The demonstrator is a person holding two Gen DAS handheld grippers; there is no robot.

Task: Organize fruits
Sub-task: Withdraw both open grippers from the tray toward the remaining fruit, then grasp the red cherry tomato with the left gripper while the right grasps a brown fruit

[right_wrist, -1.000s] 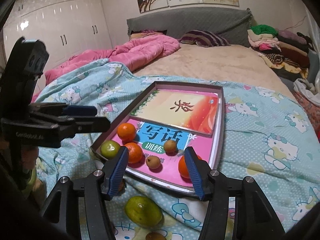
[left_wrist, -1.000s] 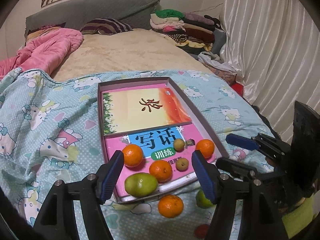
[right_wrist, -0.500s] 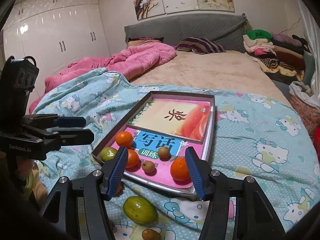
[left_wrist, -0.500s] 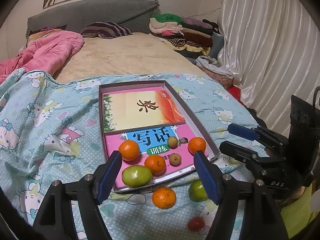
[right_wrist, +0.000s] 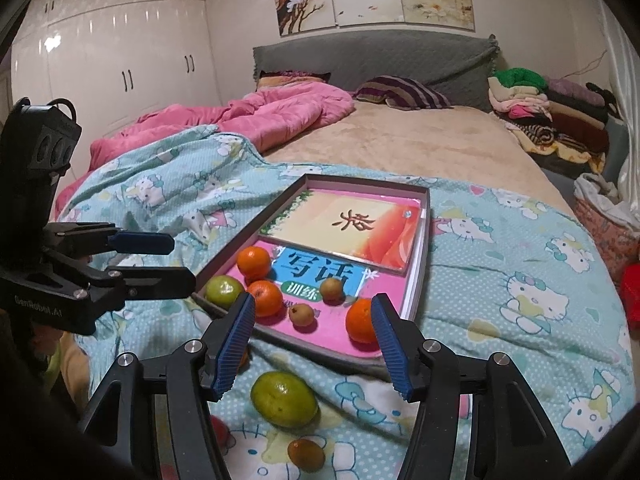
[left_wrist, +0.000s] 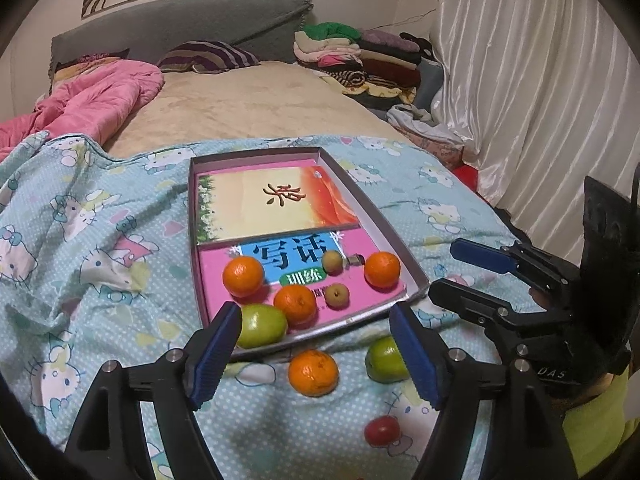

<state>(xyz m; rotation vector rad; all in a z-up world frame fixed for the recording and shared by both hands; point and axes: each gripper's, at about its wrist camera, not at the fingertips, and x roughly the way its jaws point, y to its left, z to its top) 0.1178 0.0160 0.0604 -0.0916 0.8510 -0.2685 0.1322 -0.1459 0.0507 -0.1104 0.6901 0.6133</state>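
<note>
Change: both grippers have drawn back from the tray (left_wrist: 412,268); left gripper (left_wrist: 316,354) jaws have just been opening, empty
Right gripper (right_wrist: 312,350): apart, empty
Fruits: six in tray; loose orange (left_wrist: 313,372) on bed before it

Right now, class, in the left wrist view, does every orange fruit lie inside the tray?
No. One orange lies on the blue blanket in front of the tray, outside its rim.
</note>
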